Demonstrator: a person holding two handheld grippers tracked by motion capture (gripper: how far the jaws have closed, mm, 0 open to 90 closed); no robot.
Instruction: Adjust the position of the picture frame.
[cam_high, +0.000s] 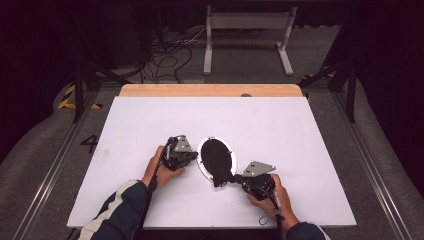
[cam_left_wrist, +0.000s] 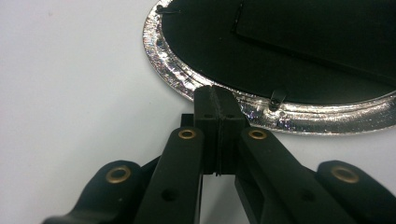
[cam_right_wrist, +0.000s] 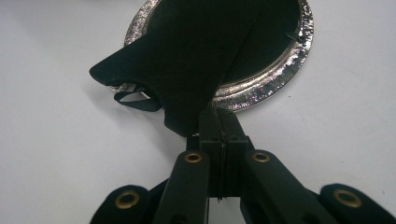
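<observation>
A: Seen from above: a white table (cam_high: 280, 125) across the middle of the frame, with an oval picture frame (cam_high: 216, 158) lying face down just below centre, black backing up, silver rim around it.

B: And the hands?

A: Left hand (cam_high: 161, 171) at lower left of centre, carrying the left gripper (cam_high: 192, 156), tips right at the frame's left edge. Right hand (cam_high: 272, 196) at lower right, carrying the right gripper (cam_high: 233, 178), pointing up and left toward the frame's lower end.

B: Jaws apart or together?

A: Both clenched. In the left gripper view, left gripper (cam_left_wrist: 217, 95) at centre, pads pressed flat together, tips meeting the silver rim (cam_left_wrist: 299, 117) of the picture frame (cam_left_wrist: 289, 51), which fills the upper right. Touching or pinching the rim: cannot tell.

B: Right one grasping anything?

A: In the right gripper view, right gripper (cam_right_wrist: 219, 116) just below centre, jaws together. A black stand flap (cam_right_wrist: 187, 60) raised off the back of the picture frame (cam_right_wrist: 280, 70), lower corner sitting right at the jaw tips. Gripped or merely touching: cannot tell. A small black strap (cam_right_wrist: 135, 101) hanging at centre left under the flap.
</observation>
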